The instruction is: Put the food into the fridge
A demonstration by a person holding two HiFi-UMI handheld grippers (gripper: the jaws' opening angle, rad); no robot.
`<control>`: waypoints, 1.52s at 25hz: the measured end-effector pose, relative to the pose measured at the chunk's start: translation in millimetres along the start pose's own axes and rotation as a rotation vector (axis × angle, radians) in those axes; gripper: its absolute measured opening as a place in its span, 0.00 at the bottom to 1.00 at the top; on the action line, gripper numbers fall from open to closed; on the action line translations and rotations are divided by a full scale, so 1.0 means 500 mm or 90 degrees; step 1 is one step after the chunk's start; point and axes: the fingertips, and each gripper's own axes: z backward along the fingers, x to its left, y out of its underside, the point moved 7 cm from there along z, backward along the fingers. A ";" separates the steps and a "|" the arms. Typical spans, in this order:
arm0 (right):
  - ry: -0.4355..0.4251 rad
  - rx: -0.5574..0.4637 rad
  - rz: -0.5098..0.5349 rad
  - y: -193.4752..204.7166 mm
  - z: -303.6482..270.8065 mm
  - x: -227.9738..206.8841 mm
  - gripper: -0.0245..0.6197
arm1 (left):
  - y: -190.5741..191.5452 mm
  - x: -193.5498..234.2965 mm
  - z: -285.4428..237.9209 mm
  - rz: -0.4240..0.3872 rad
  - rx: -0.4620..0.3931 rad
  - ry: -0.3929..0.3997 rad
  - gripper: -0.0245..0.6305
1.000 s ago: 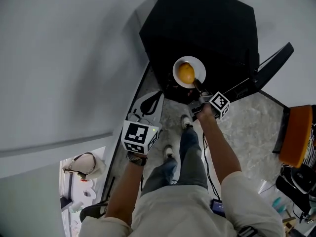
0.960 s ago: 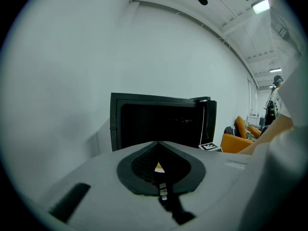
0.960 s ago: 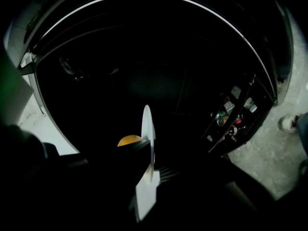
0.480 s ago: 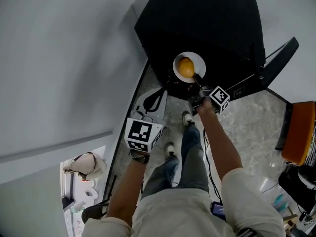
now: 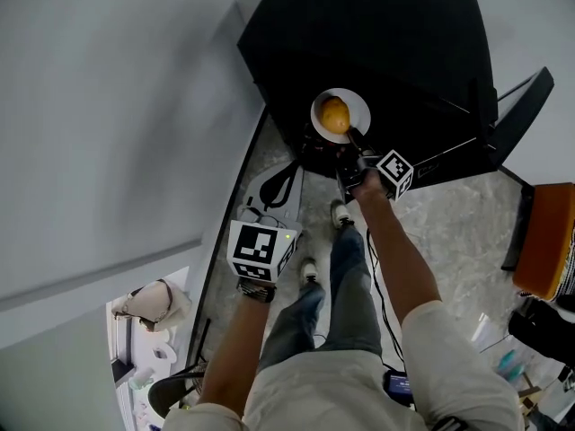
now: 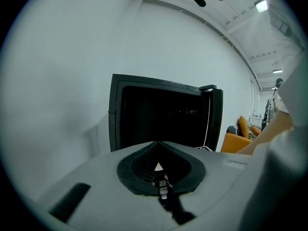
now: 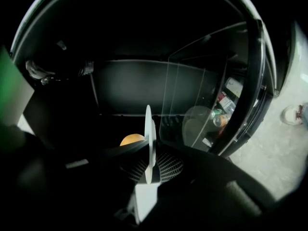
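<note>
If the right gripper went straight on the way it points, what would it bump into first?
Probably the fridge interior's back wall, with the plate held in the right gripper touching first; depth is unclear.

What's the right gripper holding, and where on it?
The right gripper is shut on the white plate, pinching its near rim; an orange fruit sits on it.

A white wall [image 5: 117, 106] fills the left side of the head view. Below it lies a grey marbled floor [image 5: 449, 223], and a thin black cable [image 5: 375, 305] trails across the floor. A flat white thing [image 5: 274, 187] with a black loop on it lies at the foot of the wall; what it is cannot be told. An orange chair [image 5: 550, 241] stands at the right edge. A beige bag [image 5: 148, 302] sits at the lower left. In the left gripper view, a ceiling light [image 6: 262, 5] glows overhead.
</note>
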 end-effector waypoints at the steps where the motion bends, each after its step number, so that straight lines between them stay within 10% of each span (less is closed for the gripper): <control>1: 0.003 0.002 0.000 0.002 -0.001 -0.003 0.08 | 0.002 0.001 -0.006 0.000 0.000 -0.001 0.04; 33: 0.084 -0.015 0.018 -0.013 -0.034 -0.028 0.10 | 0.039 0.030 -0.037 0.016 -0.005 -0.009 0.04; 38: 0.085 -0.014 -0.040 -0.018 -0.027 -0.029 0.38 | 0.044 0.029 -0.040 0.020 -0.002 -0.006 0.04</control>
